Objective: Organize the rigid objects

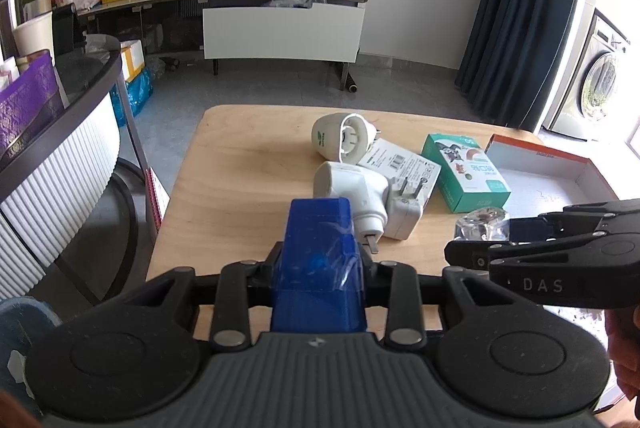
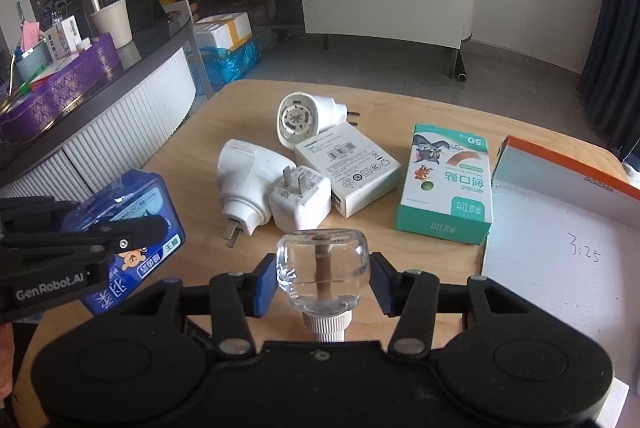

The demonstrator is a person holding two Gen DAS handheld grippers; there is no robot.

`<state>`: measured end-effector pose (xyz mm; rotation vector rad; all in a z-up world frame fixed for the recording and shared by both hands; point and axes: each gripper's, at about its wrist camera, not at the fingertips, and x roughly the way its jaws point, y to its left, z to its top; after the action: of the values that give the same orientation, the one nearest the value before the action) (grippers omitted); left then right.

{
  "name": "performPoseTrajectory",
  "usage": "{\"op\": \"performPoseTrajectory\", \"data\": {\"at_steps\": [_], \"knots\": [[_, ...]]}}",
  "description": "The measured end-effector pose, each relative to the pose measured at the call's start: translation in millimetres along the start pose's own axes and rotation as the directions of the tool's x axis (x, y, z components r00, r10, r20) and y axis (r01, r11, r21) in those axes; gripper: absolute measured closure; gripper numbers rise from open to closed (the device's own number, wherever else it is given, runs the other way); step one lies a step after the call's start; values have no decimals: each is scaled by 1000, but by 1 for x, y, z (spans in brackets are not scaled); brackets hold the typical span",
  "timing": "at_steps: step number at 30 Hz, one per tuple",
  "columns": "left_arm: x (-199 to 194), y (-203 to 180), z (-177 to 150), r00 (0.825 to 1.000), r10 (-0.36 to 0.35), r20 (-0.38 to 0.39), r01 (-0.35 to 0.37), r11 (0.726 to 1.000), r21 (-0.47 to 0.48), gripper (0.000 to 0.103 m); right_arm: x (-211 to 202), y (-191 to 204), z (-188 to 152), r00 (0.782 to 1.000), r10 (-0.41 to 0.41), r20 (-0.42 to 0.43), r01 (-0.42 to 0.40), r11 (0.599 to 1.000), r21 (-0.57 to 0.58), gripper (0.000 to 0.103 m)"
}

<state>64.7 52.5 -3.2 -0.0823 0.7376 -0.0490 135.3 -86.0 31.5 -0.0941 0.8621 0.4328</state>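
Note:
My left gripper (image 1: 318,264) is shut on a blue plastic-wrapped box (image 1: 318,260), held above the wooden table's near left part; the box also shows in the right wrist view (image 2: 128,224). My right gripper (image 2: 322,278) holds a clear glass bottle (image 2: 322,268) with a white screw neck between its blue pads; the bottle also shows in the left wrist view (image 1: 480,224). On the table lie two white plug-in heaters (image 2: 244,184) (image 2: 300,118), a white charger (image 2: 300,202), a white flat box (image 2: 348,172) and a green plaster box (image 2: 446,180).
An open white cardboard box with an orange rim (image 2: 560,228) stands at the table's right. A curved counter with a purple box (image 2: 60,96) is to the left. The table's left edge (image 1: 176,188) drops to the floor.

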Motion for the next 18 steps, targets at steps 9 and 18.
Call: {"op": "performPoseTrajectory", "data": {"at_steps": [9,18], "knots": [[-28,-34,4,1000,10,23,-10,1000,11,69,-53,-3,-9,998,-34,52,30,997,68,43],[-47,-69,5,998,-33,50,32,999,30,69,-98,-25,-30,992,-97,78,84,984,156,43]]}}
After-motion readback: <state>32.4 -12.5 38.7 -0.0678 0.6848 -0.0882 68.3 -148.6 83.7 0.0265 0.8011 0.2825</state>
